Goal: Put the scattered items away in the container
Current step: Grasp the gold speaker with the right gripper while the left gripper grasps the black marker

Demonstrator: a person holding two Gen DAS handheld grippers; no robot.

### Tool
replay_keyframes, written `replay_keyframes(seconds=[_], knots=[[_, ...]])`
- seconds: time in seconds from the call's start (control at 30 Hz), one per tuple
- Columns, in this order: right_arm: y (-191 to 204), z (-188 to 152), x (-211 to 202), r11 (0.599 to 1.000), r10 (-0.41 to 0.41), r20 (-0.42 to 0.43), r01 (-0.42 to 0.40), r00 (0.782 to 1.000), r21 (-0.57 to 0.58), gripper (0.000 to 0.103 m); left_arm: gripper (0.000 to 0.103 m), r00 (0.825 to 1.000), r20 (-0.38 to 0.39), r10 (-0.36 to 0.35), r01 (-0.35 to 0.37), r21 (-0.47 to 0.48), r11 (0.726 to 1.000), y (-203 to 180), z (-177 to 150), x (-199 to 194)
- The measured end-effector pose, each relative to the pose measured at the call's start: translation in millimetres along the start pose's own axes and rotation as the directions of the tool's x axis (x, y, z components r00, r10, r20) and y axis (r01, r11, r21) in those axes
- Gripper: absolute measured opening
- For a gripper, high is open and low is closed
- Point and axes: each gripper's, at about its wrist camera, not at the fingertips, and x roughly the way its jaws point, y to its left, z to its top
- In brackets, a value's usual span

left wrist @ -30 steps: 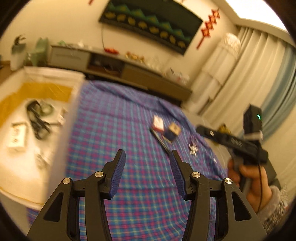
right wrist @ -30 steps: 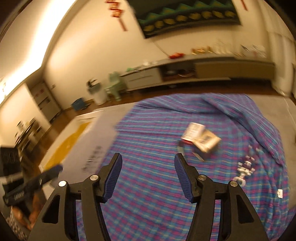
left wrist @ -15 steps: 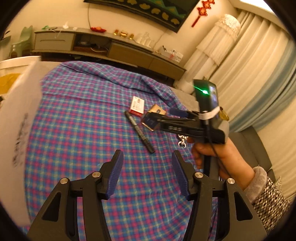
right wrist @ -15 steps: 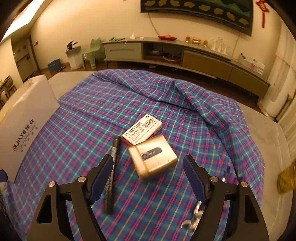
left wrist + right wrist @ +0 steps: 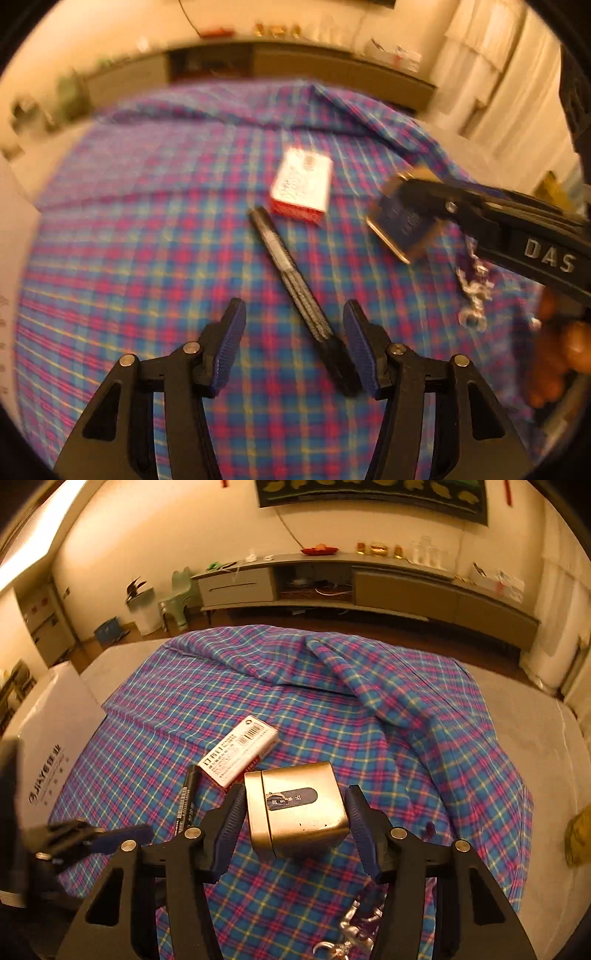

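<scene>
Right gripper [image 5: 295, 827]: jaws closing, gold box [image 5: 297, 808] is straddled between the pads. A small gap is seen on each side, so no firm pad contact can be confirmed. The box rests on the plaid cloth [image 5: 388, 709], lid seam facing the left pad, dark label on top.

Left gripper [image 5: 293, 345]: jaws closing too, black marker [image 5: 295, 284] is framed between them. The near end of the marker lies just beside the right pad, seemingly touching it; the left pad is well apart from it. The marker is laid diagonally, far end pointing away toward the red-and-white box [image 5: 301, 186]. Left view is motion-blurred.

Just past the gold box, the red-and-white box is seen flat on the cloth, one corner nearly against the gold box. The marker lies just left of both in the right view.

A metal keychain [image 5: 351, 938] is seen near the bottom of the right view, under the right finger mount, on the cloth.

Container: white cardboard box [image 5: 55, 746], at the left edge of the cloth, well apart from both grippers. Its inside is not visible.

Farthest: a low TV cabinet [image 5: 369, 583] along the wall.
</scene>
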Motion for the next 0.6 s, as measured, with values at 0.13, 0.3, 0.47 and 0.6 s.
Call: replay_keyframes(seconds=[0.13, 0.3, 0.47, 0.6], knots=[[4, 1, -4, 0.999, 0.032, -0.004, -0.032, 0.999, 0.015, 0.056, 0.013, 0.999, -0.007, -0.038, 0.037, -0.030, 0.999, 18, -9, -9], [22, 2, -21, 0.996, 0.088, 0.022, -0.088, 0.996, 0.000, 0.056, 0.013, 0.998, 0.012, -0.066, 0.067, -0.058, 0.996, 42, -22, -28], [40, 0, -31, 0.995, 0.101, 0.028, -0.100, 0.995, -0.023, 0.056, 0.013, 0.995, 0.037, -0.088, 0.091, -0.074, 0.993, 58, -34, -56], [54, -6, -40, 0.993, 0.119, 0.021, -0.119, 0.993, -0.027, 0.056, 0.013, 0.994, 0.031, -0.106, 0.109, -0.093, 0.990, 74, -48, -73]])
